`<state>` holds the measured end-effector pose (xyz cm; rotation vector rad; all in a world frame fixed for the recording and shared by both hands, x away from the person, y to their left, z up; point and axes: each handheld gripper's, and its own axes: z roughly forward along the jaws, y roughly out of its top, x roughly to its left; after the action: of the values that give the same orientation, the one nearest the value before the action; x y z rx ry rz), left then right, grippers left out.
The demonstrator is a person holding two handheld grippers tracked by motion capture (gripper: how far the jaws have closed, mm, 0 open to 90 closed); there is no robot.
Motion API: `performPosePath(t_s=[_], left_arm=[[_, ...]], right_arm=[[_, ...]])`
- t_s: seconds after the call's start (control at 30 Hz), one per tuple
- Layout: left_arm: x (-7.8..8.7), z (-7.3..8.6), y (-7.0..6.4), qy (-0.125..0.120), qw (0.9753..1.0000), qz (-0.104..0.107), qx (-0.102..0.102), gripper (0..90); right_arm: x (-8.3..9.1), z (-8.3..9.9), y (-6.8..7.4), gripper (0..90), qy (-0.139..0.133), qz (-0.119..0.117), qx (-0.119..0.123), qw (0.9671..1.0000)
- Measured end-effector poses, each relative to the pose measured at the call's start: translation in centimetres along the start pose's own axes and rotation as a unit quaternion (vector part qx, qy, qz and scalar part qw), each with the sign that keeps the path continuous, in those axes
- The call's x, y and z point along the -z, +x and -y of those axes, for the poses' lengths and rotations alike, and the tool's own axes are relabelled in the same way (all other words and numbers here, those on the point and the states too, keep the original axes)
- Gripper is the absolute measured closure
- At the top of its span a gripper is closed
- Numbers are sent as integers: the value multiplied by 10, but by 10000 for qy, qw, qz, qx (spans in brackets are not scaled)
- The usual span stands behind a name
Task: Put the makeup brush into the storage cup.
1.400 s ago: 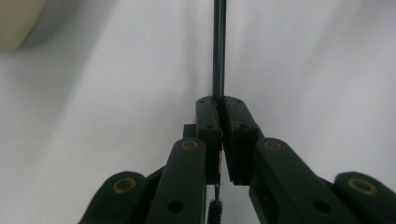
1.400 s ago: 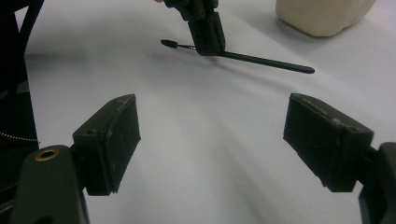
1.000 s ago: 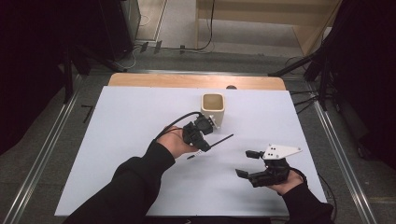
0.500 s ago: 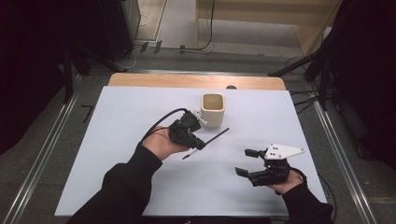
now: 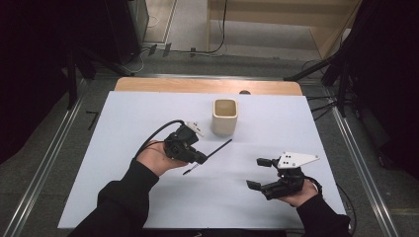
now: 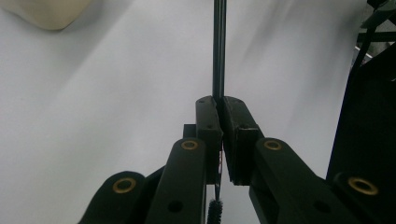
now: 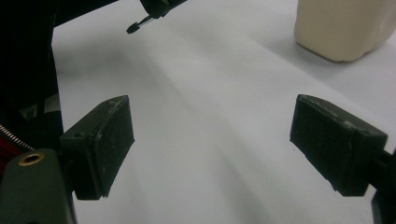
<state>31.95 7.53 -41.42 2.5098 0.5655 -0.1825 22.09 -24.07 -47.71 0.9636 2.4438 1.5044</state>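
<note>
A: Brush point(image 5: 213, 151) clamped between your left gripper point(image 5: 199, 157) jaws, its thin handle running out ahead of them, bristle tip behind, lifted off the counter point(image 5: 148, 118).
B: And the cup point(image 5: 225, 116)?
A: Just beyond the handle's far end. Your right gripper point(image 5: 259, 173) hangs released, jaws wide, well apart from the brush.

high cam looks down over table point(image 5: 148, 118); both gripper cams sit low, close, sharing beige cup point(image 5: 225, 116) w/ it
</note>
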Motion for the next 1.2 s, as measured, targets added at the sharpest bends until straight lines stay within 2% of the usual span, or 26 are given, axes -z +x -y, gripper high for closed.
performPosePath(t_s=[0.17,0.2,0.27,0.33,0.53,0.6,0.87,1.0,1.2], left_arm=[[0,8,-2,101,9999,-41,-32,869],[1,9,-2,138,9998,-71,-91,870],[3,14,-2,150,9998,19,-99,870],[6,17,-1,131,9999,79,-78,870],[13,31,0,208,9997,22,-84,870],[14,35,-1,229,9997,36,-18,869],[15,38,-6,429,9988,-9,-217,870],[15,36,-7,596,9976,-96,-343,870],[15,29,-11,981,9930,-184,-637,869]], right_arm=[[-1,0,-1,149,63,-24,-36,10000],[-1,-1,-1,150,69,-20,-14,10000],[-2,-2,0,151,91,-32,20,10000],[-3,-3,1,154,104,-39,69,9999],[-7,-4,2,157,174,-43,155,9997],[-9,-5,3,158,176,-69,187,9996],[-16,-10,6,167,263,-191,336,9989],[-21,-15,5,169,297,-177,423,9985],[-29,-28,8,172,345,-206,613,9973]])
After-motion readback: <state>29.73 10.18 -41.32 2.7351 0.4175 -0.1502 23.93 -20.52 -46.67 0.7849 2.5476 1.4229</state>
